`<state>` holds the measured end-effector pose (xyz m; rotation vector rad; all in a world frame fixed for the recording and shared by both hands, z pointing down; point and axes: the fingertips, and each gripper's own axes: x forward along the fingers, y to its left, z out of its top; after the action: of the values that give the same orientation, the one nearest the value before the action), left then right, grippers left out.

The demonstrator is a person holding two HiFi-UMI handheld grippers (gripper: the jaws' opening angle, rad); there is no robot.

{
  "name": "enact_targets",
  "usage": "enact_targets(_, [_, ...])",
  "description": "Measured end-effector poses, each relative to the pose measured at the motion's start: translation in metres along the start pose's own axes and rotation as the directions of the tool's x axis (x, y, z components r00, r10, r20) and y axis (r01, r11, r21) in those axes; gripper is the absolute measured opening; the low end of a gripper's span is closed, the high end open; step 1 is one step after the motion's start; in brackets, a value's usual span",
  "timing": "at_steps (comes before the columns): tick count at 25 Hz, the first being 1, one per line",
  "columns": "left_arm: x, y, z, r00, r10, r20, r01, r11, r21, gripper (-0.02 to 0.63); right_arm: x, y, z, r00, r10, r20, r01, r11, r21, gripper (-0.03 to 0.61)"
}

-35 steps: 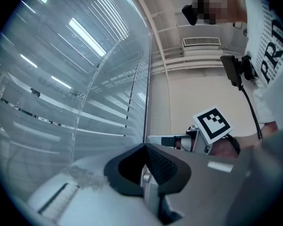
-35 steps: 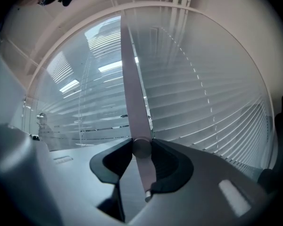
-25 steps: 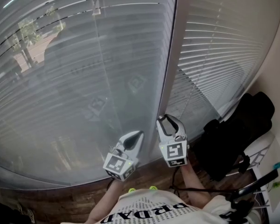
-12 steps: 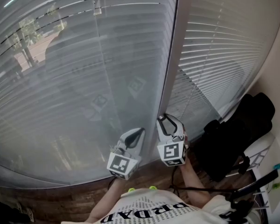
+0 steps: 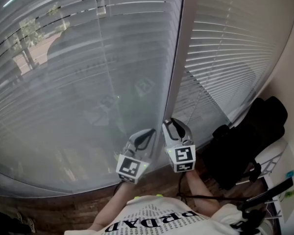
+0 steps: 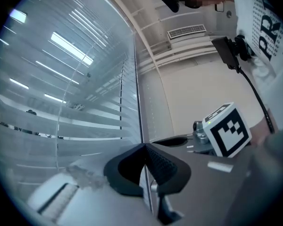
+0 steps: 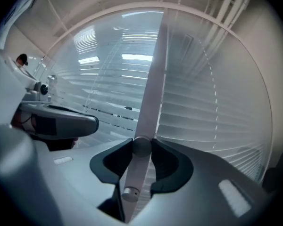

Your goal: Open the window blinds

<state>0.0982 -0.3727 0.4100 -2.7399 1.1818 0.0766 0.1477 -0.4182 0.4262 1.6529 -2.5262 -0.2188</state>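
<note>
Two white slatted blinds cover the window, a wide left one (image 5: 83, 82) and a narrower right one (image 5: 225, 58), with a pale upright frame (image 5: 179, 58) between them. The slats lie nearly closed. My right gripper (image 5: 174, 126) sits at the foot of that frame. In the right gripper view its pads (image 7: 164, 157) press on a round part of the pale blind wand (image 7: 141, 147), whose lower end hangs below the jaws. My left gripper (image 5: 148, 133) is just left of it, close to the left blind. Its jaws (image 6: 144, 149) are shut with nothing between them.
A black bag or seat (image 5: 245, 141) stands on the floor at the right, against the wall. Cables and a white stand (image 5: 274, 180) lie at the lower right. Dark wood floor (image 5: 63, 204) runs under the window. The person's printed shirt (image 5: 157, 219) fills the bottom edge.
My left gripper has risen a little and drifted right, closer to the right gripper, rolling slightly. The right gripper stays in place on the wand, with its marker cube turned a bit.
</note>
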Motion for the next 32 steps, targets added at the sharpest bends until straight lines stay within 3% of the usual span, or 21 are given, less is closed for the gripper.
enact_targets(4, [0.002,0.0,-0.001,1.0,0.0,-0.007,0.0,1.0,0.006,-0.008,0.0,-0.004,-0.001,1.0,-0.002,0.024,-0.001,0.992,0.126,0.133])
enact_targets(9, [0.001,0.0,-0.006,1.0,-0.006,-0.028,0.006,1.0,0.02,-0.008,-0.001,-0.004,-0.001,0.999,-0.001,0.038,-0.007,0.976,0.217,0.133])
enact_targets(15, [0.001,0.002,-0.006,1.0,-0.003,-0.028,0.004,1.0,0.019,-0.007,0.0,-0.006,-0.001,0.999,0.0,0.053,-0.019,0.932,0.361,0.133])
enact_targets(20, [0.001,0.003,-0.008,1.0,-0.005,-0.03,0.005,1.0,0.017,-0.007,0.0,-0.007,-0.002,0.998,-0.003,0.058,-0.019,0.922,0.386,0.133])
enact_targets(22, [0.0,0.003,-0.008,1.0,-0.007,-0.03,0.007,1.0,0.017,-0.006,0.001,-0.006,-0.002,0.998,-0.004,0.055,-0.015,0.941,0.339,0.135])
enact_targets(27, [-0.001,0.005,-0.009,0.999,-0.006,-0.033,0.007,1.0,0.014,-0.008,-0.002,-0.003,-0.001,1.0,0.001,0.003,-0.001,0.996,0.084,0.135])
enact_targets(30, [0.0,0.008,-0.009,0.999,-0.004,-0.032,0.004,1.0,0.009,-0.008,-0.004,0.001,0.004,1.0,-0.009,-0.022,0.007,0.997,-0.083,0.149])
enact_targets(32, [0.002,0.008,-0.01,0.999,-0.004,-0.033,0.004,1.0,0.005,-0.006,-0.002,0.005,0.006,0.999,-0.021,-0.043,0.011,0.975,-0.221,0.155])
